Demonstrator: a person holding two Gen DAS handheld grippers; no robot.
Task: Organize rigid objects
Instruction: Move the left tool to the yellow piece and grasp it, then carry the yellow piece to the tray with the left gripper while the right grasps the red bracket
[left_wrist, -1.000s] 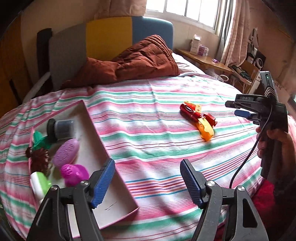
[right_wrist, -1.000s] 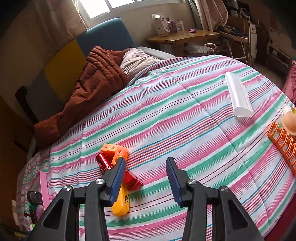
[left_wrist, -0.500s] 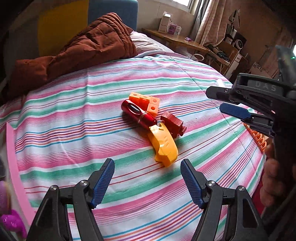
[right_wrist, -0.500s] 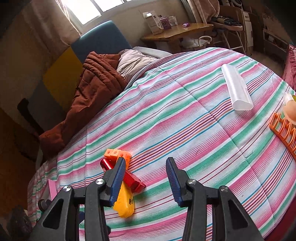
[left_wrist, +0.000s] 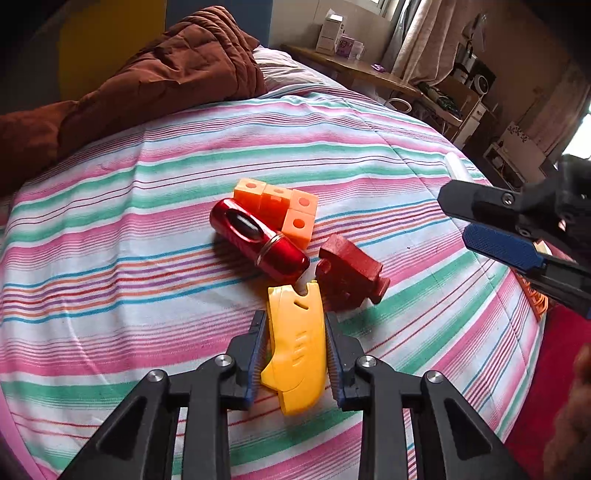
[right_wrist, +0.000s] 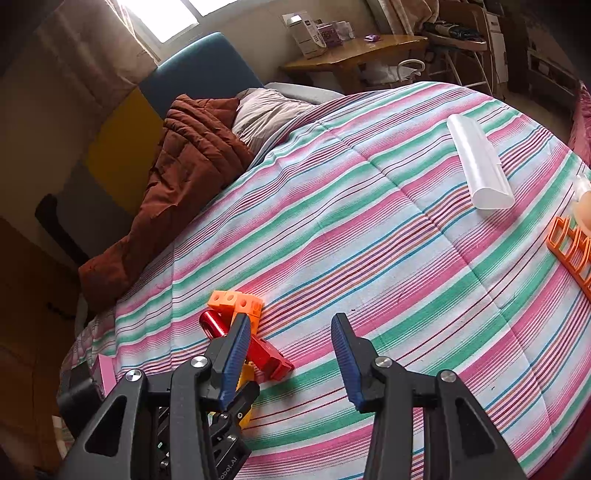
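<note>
So our left gripper (left_wrist: 295, 345) just swung over from the tray and clamped the yellow plastic toy piece (left_wrist: 295, 343), snug between its jaws on the striped bedspread (left_wrist: 110, 258); the red metal cylinder (left_wrist: 258, 240) and dark red block (left_wrist: 349, 273) sit just beyond the tips. Our right gripper (right_wrist: 291, 356) stays half open on nothing; next up is probably hauling it trayward.

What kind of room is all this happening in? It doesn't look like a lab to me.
Most likely a bedroom in someone's home. The toys lie on a bed with a striped cover, a rumpled brown quilt sits by a padded headboard, and a wooden side table stands under a curtained window.
</note>
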